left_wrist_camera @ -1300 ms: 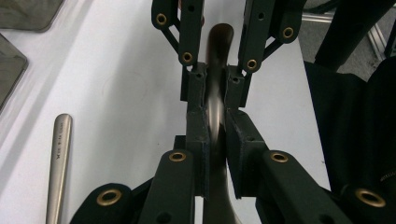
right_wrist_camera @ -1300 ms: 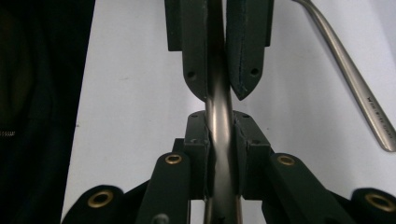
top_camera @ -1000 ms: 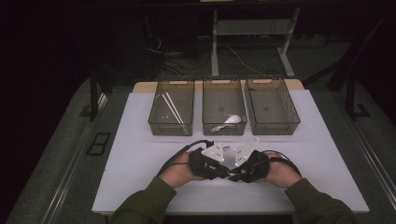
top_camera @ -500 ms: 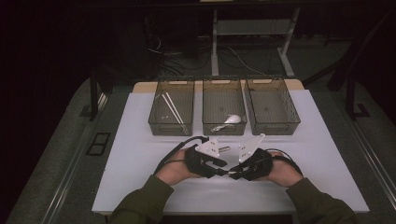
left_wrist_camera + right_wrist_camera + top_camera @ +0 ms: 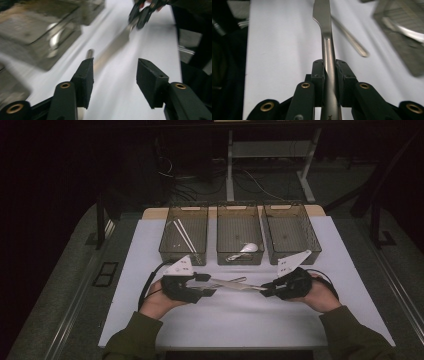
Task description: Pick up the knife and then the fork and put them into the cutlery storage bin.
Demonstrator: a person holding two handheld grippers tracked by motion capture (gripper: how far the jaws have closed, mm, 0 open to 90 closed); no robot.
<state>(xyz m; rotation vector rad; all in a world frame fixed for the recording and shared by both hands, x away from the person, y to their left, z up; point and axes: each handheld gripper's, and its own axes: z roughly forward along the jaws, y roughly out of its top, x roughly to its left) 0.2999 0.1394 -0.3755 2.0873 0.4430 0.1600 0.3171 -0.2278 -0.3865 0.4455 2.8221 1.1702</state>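
A steel table knife (image 5: 240,286) hangs just above the white mat, its handle in my right gripper (image 5: 265,290) and its blade pointing left. In the right gripper view the right gripper (image 5: 329,68) is shut on the knife (image 5: 323,15) at the handle. My left gripper (image 5: 207,284) stands to the left of the blade tip. Its jaws have just been opening, and in the left gripper view this gripper (image 5: 113,75) has nothing between its pads. Ahead of it lies the knife (image 5: 115,45). A second steel utensil (image 5: 234,281) lies on the mat beside the blade.
Three clear bins stand in a row at the back of the mat: the left bin (image 5: 183,251) with chopsticks (image 5: 182,235), the middle bin (image 5: 240,257) with a spoon (image 5: 245,250), the right bin (image 5: 292,251). White mat (image 5: 225,320) spreads out in front of the hands.
The two hands have drawn apart from the middle of the mat. The left gripper has opened and moved left off the knife, which the right gripper carries to the right.
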